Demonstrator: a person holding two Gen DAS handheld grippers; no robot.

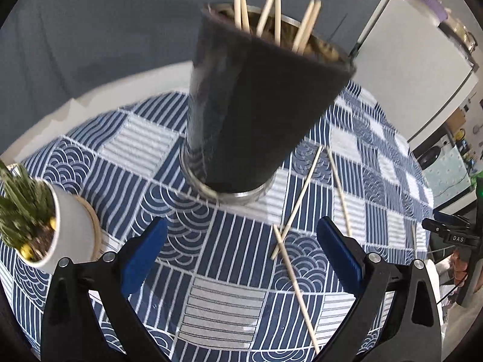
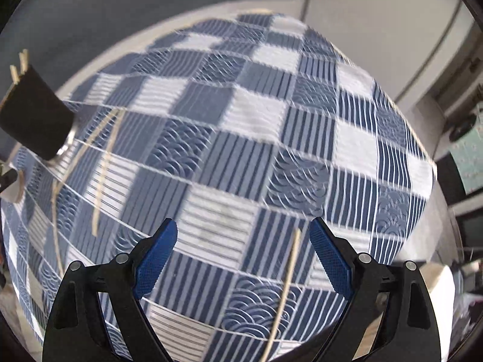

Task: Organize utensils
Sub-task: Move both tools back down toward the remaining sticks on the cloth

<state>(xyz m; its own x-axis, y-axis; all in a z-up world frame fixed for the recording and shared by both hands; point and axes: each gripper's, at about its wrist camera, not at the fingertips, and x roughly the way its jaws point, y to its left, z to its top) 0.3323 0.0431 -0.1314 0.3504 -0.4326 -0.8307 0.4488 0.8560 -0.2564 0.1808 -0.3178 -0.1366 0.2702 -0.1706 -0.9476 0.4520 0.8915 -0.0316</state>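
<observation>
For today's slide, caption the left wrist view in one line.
Open left claw faces a dark tapered cup of wooden chopsticks; loose chopsticks lie beside it.

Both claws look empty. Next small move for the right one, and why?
Probably lower the right claw onto the loose chopstick lying on the tablecloth between its open fingers, then shut. Nothing is gripped yet, and that stick is the nearest one. The dark cup already holds several chopsticks, while more lie beside it near the open left claw.
</observation>
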